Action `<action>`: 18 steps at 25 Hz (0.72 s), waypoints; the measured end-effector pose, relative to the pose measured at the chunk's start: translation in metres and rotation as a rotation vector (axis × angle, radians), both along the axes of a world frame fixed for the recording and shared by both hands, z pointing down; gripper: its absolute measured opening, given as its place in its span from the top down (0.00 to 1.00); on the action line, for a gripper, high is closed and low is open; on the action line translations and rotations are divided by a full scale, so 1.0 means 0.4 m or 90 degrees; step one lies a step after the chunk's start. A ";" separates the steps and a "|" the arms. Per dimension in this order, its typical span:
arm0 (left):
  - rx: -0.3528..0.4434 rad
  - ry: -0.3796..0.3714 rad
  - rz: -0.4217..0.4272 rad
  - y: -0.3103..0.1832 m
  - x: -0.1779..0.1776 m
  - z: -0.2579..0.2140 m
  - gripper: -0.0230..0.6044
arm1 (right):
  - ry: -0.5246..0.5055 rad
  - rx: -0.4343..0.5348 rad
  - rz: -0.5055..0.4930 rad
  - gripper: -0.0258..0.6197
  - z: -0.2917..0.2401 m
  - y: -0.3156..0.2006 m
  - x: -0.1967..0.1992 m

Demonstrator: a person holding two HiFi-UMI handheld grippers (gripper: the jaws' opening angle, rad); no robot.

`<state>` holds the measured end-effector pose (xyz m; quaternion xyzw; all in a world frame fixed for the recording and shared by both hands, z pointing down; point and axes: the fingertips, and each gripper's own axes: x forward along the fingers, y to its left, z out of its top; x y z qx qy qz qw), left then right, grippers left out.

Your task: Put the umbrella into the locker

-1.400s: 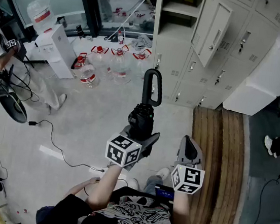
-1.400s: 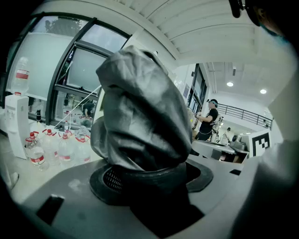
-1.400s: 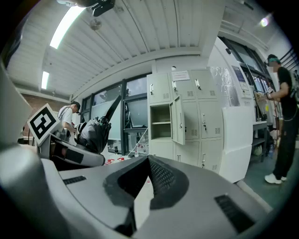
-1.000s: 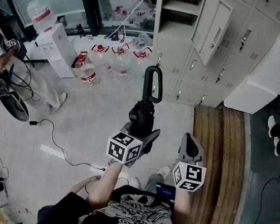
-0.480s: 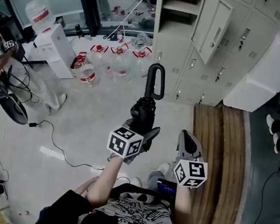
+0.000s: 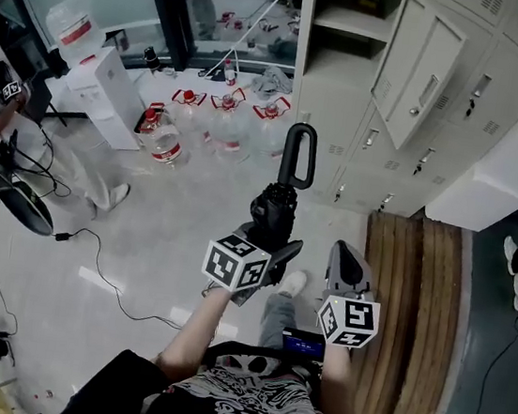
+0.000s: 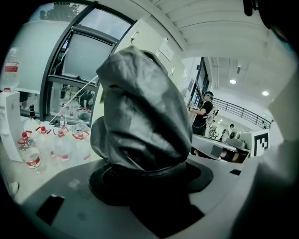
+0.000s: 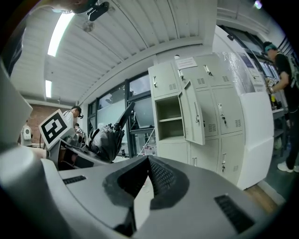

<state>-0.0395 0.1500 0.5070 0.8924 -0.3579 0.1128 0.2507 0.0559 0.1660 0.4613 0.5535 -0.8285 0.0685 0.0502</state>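
While the folded umbrella (image 6: 274, 211) is clamped between the jaws of the left gripper (image 6: 271, 246), its looped handle (image 6: 298, 154) is pointed far, toward the locker (image 6: 349, 24), whose door (image 6: 426, 77) is swung open. The umbrella is held above the floor, well apart from the locker. The right gripper (image 6: 347, 263) is carried just right of it, jaws closed together on nothing. Water bottles (image 6: 222, 116) are seen left of the locker.

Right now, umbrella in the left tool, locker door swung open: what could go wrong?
1. The umbrella stands tall above the left tool, handle up; it could catch the frame or shelf of the open locker.
2. The locker door juts out beside that opening and could be clipped.
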 end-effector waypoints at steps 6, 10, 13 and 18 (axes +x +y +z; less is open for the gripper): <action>-0.021 -0.003 0.008 -0.287 0.038 0.024 0.51 | 0.000 -0.012 -0.013 0.96 0.013 -0.299 0.020; -0.040 0.004 0.007 -0.503 0.078 0.021 0.51 | 0.004 -0.024 -0.023 0.96 0.003 -0.514 0.050; -0.057 0.010 0.010 -0.637 0.108 0.018 0.51 | -0.002 -0.027 -0.039 0.96 -0.006 -0.645 0.064; -0.093 0.022 0.028 -0.791 0.145 0.025 0.51 | -0.001 -0.046 -0.048 0.96 0.004 -0.796 0.076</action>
